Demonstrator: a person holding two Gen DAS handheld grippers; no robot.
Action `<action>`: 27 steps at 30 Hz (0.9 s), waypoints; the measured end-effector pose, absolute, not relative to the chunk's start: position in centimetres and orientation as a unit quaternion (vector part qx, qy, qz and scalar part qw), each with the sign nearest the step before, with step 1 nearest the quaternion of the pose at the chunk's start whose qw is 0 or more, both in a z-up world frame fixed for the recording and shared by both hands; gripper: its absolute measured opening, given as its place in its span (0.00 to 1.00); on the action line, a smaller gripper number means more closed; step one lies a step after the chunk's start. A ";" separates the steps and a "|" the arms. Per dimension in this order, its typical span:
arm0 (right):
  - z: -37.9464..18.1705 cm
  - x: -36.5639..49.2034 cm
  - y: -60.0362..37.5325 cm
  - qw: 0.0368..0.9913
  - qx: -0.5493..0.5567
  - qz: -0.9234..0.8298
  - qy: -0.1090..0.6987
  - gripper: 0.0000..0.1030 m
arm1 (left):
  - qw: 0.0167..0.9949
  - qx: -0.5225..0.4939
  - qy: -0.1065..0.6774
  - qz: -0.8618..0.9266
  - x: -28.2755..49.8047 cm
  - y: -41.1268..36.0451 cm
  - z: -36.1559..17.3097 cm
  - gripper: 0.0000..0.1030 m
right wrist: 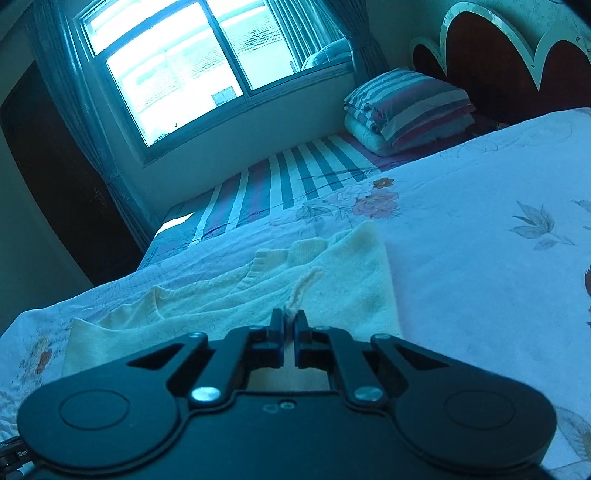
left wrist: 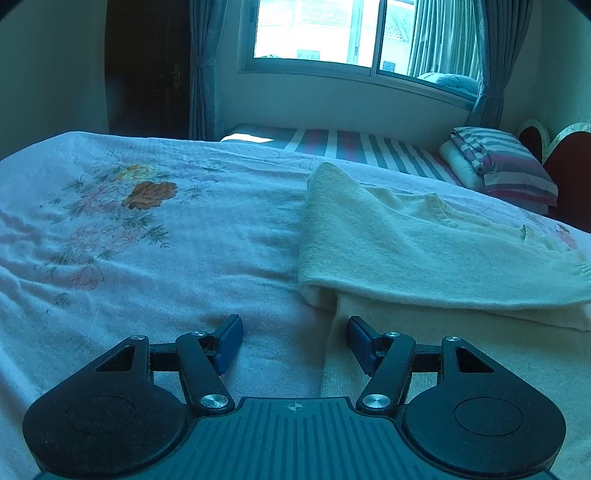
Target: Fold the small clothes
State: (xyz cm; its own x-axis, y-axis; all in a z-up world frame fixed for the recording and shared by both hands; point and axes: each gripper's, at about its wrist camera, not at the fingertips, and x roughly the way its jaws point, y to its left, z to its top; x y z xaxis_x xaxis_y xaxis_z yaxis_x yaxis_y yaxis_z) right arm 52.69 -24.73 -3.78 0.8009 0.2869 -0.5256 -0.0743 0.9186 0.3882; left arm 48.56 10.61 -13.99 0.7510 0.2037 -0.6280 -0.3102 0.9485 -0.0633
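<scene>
A cream knit sweater (left wrist: 388, 247) lies on the floral bedspread (left wrist: 147, 240), its left side folded over toward the right. My left gripper (left wrist: 294, 338) is open and empty, low over the bed at the sweater's near left edge. In the right wrist view the same sweater (right wrist: 332, 288) lies spread ahead. My right gripper (right wrist: 290, 325) is shut on the sweater, pinching its near edge; a loose yarn strand (right wrist: 304, 284) trails from between the fingertips.
A striped sheet (left wrist: 369, 147) covers the far part of the bed below the window (left wrist: 332, 33). A folded striped quilt and pillow (right wrist: 406, 107) sit by the dark red headboard (right wrist: 517, 62). A dark door (left wrist: 147, 66) stands at the left.
</scene>
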 end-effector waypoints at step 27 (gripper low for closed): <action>-4.9 52.7 -28.3 0.935 0.155 0.075 0.310 0.06 | 0.933 -0.106 0.310 0.151 49.6 12.2 -14.7 0.61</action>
